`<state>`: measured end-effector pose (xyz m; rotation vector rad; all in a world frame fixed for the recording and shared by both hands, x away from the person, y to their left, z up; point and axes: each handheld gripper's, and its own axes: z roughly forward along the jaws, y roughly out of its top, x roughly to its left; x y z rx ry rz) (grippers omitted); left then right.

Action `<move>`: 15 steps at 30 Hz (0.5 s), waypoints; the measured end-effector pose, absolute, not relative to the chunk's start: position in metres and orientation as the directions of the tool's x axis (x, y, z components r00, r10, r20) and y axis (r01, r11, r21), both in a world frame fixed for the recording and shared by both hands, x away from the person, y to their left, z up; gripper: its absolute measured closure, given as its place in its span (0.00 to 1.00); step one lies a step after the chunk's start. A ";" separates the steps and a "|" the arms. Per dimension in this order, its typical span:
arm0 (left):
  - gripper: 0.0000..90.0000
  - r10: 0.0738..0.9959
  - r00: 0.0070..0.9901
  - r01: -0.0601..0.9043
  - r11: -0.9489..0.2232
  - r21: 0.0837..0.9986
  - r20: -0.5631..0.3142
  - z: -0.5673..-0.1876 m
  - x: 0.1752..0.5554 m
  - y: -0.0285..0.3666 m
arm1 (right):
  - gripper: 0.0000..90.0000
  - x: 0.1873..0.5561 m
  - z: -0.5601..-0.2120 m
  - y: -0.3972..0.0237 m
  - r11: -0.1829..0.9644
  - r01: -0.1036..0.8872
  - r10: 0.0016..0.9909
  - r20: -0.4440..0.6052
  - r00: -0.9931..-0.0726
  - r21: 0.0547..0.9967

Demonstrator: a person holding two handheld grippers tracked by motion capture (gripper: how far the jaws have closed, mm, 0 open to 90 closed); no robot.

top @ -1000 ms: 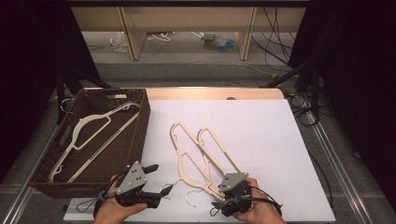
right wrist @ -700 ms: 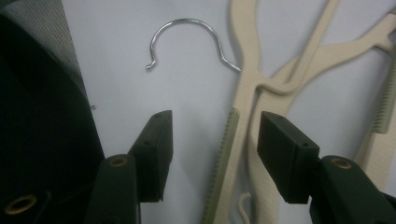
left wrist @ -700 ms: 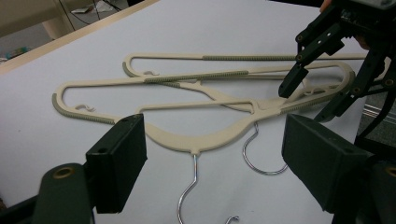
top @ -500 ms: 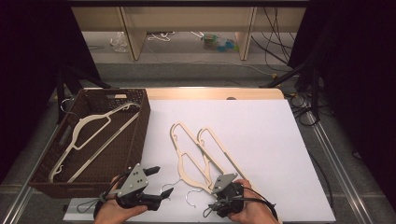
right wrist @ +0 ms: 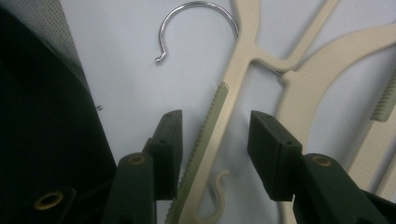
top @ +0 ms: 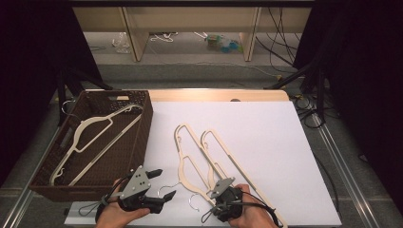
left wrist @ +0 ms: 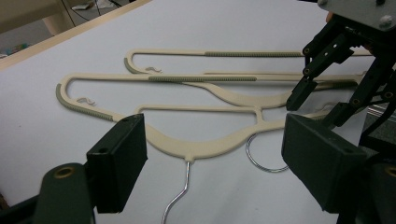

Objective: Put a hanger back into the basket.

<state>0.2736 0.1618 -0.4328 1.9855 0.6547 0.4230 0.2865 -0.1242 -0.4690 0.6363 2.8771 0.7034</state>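
While the right gripper (right wrist: 215, 140) has been closing around the near hanger's (right wrist: 219, 121) arm by the table's (top: 266, 123) front edge, pads aren't touching yet. Left gripper (left wrist: 215, 158) idles open. Next we finish the pinch squarely, then lift.

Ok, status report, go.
Right gripper jaws closing around near hanger's arm, not yet pressing. Left gripper open, off the hangers. Second hanger overlaps it.
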 end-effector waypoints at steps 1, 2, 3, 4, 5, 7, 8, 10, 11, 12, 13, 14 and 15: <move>0.25 0.607 0.795 0.278 -0.378 0.883 0.010 -0.433 0.274 0.161 | 0.66 0.287 -0.469 -0.123 0.805 0.372 0.423 -0.007 -0.906 0.462; 0.25 0.607 0.795 0.277 -0.378 0.884 0.010 -0.433 0.274 0.161 | 0.69 0.287 -0.469 -0.123 0.809 0.371 0.418 -0.002 -0.908 0.457; 0.25 0.606 0.795 0.277 -0.378 0.883 0.011 -0.434 0.274 0.162 | 0.72 0.288 -0.468 -0.122 0.808 0.375 0.421 0.000 -0.907 0.455; 0.25 0.607 0.795 0.276 -0.378 0.884 0.011 -0.434 0.274 0.162 | 0.75 0.288 -0.468 -0.122 0.805 0.385 0.427 0.011 -0.904 0.451; 0.25 0.607 0.794 0.280 -0.374 0.884 0.005 -0.434 0.274 0.162 | 0.78 0.289 -0.468 -0.123 0.804 0.391 0.431 0.016 -0.902 0.448; 0.25 0.611 0.792 0.282 -0.376 0.883 0.007 -0.433 0.273 0.162 | 0.81 0.289 -0.467 -0.123 0.794 0.412 0.450 0.023 -0.893 0.447; 0.25 0.610 0.792 0.282 -0.377 0.882 0.007 -0.433 0.273 0.162 | 0.82 0.290 -0.467 -0.124 0.790 0.422 0.457 0.032 -0.889 0.444; 0.25 0.610 0.792 0.278 -0.379 0.882 0.012 -0.433 0.273 0.162 | 0.85 0.291 -0.467 -0.124 0.778 0.446 0.481 0.038 -0.876 0.441; 0.25 0.610 0.792 0.282 -0.377 0.883 0.007 -0.433 0.273 0.162 | 0.85 0.291 -0.467 -0.124 0.776 0.455 0.487 0.043 -0.872 0.437; 0.25 0.605 0.796 0.268 -0.387 0.882 0.023 -0.433 0.274 0.162 | 0.86 0.292 -0.467 -0.123 0.775 0.459 0.492 0.041 -0.870 0.435; 0.25 0.603 0.797 0.268 -0.387 0.882 0.022 -0.433 0.274 0.162 | 0.86 0.292 -0.467 -0.123 0.775 0.459 0.492 0.041 -0.870 0.435; 0.25 0.607 0.795 0.271 -0.386 0.882 0.022 -0.433 0.274 0.162 | 0.86 0.293 -0.466 -0.123 0.773 0.464 0.496 0.042 -0.867 0.432; 0.25 0.606 0.795 0.271 -0.383 0.883 0.019 -0.433 0.274 0.162 | 0.86 0.294 -0.466 -0.122 0.768 0.472 0.504 0.047 -0.863 0.433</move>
